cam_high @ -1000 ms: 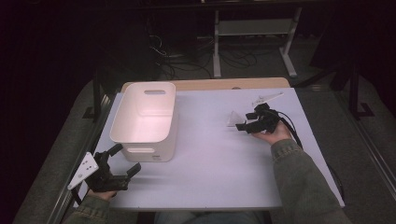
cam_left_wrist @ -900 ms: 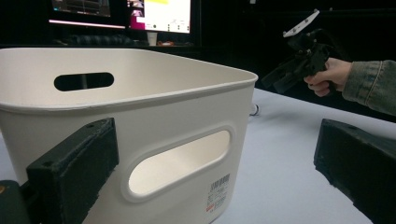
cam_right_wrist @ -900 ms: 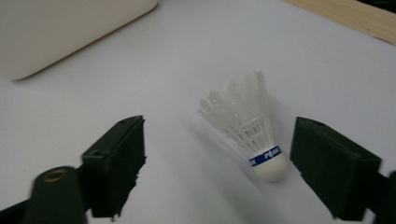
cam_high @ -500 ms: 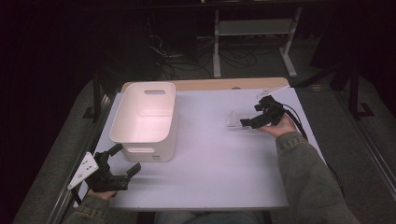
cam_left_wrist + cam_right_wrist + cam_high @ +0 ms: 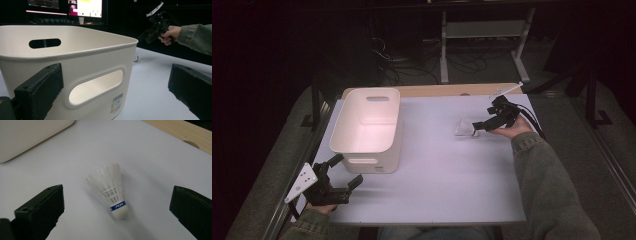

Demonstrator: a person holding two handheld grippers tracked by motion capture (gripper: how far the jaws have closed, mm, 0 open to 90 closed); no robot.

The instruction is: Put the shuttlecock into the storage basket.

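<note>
A white feather shuttlecock (image 5: 112, 192) with a blue band lies on its side on the white table (image 5: 437, 170), cork toward me in the right gripper view. My right gripper (image 5: 117, 196) is open around it; its jaws have just been opening and stand wide on either side without touching it. From above, the shuttlecock (image 5: 463, 129) lies just left of the right gripper (image 5: 479, 126). My left gripper (image 5: 346, 170) is open at the near left corner, beside the white bin (image 5: 367, 125). Nothing is between its jaws as it faces the bin's handle wall (image 5: 95, 85).
A wooden strip (image 5: 437, 90) runs along the table's far edge, behind the bin. The other hand's gripper (image 5: 156, 27) shows far off in the left gripper view. Dark floor, cables and a metal stand (image 5: 484, 30) lie beyond the table.
The right gripper has drawn back a little to the right and lifted, while the shuttlecock stays lying on the table. The left gripper has kept still.
</note>
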